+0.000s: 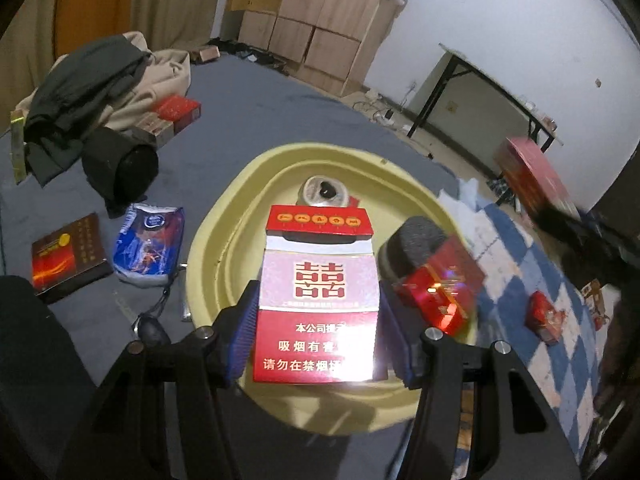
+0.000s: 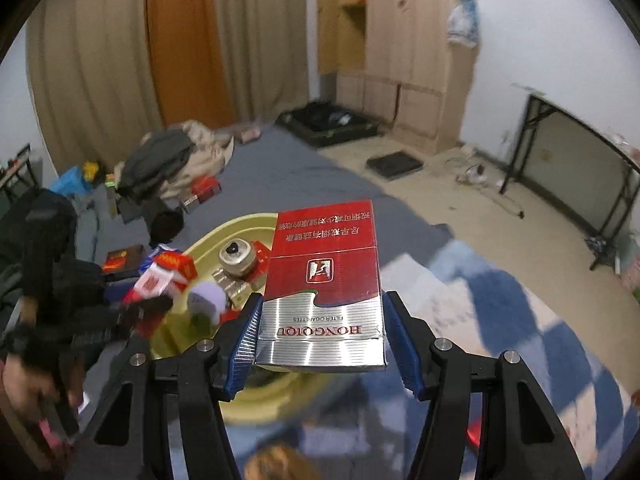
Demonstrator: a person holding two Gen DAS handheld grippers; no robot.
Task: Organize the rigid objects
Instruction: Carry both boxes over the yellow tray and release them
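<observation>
My left gripper (image 1: pixel 318 326) is shut on a red and pink cigarette pack (image 1: pixel 318 288) with its lid flipped open, held above a yellow basin (image 1: pixel 248 200). In the basin lie a drink can (image 1: pixel 323 192), a dark round object (image 1: pixel 416 240) and a shiny red box (image 1: pixel 440 284). My right gripper (image 2: pixel 320 328) is shut on a red and silver cigarette pack (image 2: pixel 324 280), held beside and above the same basin (image 2: pixel 208 248). The left gripper with its pack (image 2: pixel 154 284) shows blurred at the left of the right wrist view.
On the grey bed sheet lie a dark red box (image 1: pixel 68 256), a blue packet (image 1: pixel 150 244), a black cylinder (image 1: pixel 128 164), red cartons (image 1: pixel 172 114) and piled clothes (image 1: pixel 100 76). A small red pack (image 1: pixel 546 316) lies on the blue-checked cloth. A folding table (image 1: pixel 500 92) stands by the wall.
</observation>
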